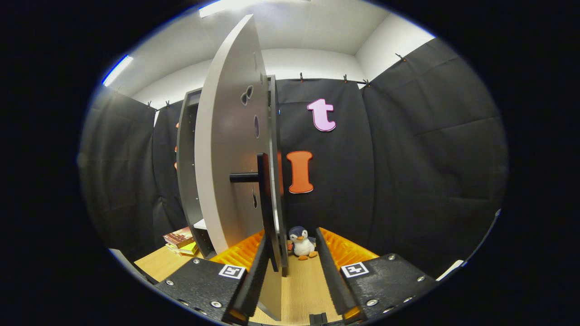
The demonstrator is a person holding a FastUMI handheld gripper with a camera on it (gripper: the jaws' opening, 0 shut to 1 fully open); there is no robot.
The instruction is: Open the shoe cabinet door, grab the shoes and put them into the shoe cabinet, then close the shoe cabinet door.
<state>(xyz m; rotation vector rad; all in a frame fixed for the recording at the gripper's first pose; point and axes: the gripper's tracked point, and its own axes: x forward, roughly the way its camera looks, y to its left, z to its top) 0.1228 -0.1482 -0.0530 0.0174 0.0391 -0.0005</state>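
the shoe cabinet [186,172] stands tall on the bench [303,280], a little left of the claw's line, its dark frame beyond the swung-out door. the shoe cabinet door [226,149] is the pale panel seen nearly edge-on, running top to bottom, long axis upright, its free edge pointing back toward the claw. the door's dark handle [262,181] sits on that edge, a short bar sticking out to the left. the claw [287,271] is spread, fingers apart and pressing on nothing; the door's lower edge passes between them, close against the left finger. so the door lies straight ahead and up, and pushing it on looks like a sideways sweep. a stack of books [181,240] lies by the cabinet foot. a small penguin toy [301,243] sits just beyond the fingers.
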